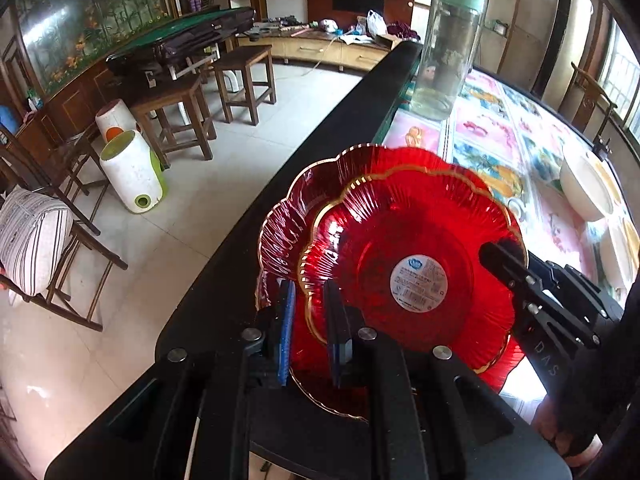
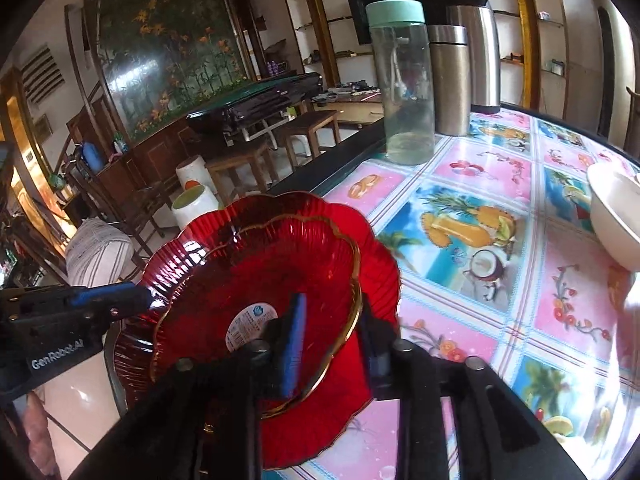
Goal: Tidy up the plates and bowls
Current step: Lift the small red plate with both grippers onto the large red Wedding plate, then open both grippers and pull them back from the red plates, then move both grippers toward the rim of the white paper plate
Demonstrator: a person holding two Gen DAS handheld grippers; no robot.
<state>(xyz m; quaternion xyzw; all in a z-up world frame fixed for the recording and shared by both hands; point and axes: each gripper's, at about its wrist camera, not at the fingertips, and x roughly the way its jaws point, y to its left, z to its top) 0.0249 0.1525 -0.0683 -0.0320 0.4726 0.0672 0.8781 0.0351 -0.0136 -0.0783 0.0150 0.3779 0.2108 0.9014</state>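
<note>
Your table (image 2: 480, 216), under its fruit-print oilcloth, fills the right wrist view from 12 to 5 o'clock. The larger red scalloped plate (image 2: 376, 264) lies at its near-left edge, at 7 o'clock, with the smaller red plate (image 2: 280, 264) (gold-rimmed, label sticker in its centre) sitting tilted inside it. A white bowl (image 2: 612, 220) stands at 3 o'clock, and a clear green-lidded bottle (image 2: 404, 80) at 12. Your right gripper (image 2: 332, 332) is clamped on the smaller plate's rim. Your left gripper (image 1: 310, 320) straddles its opposite rim, fingers either side; contact is unclear.
</note>
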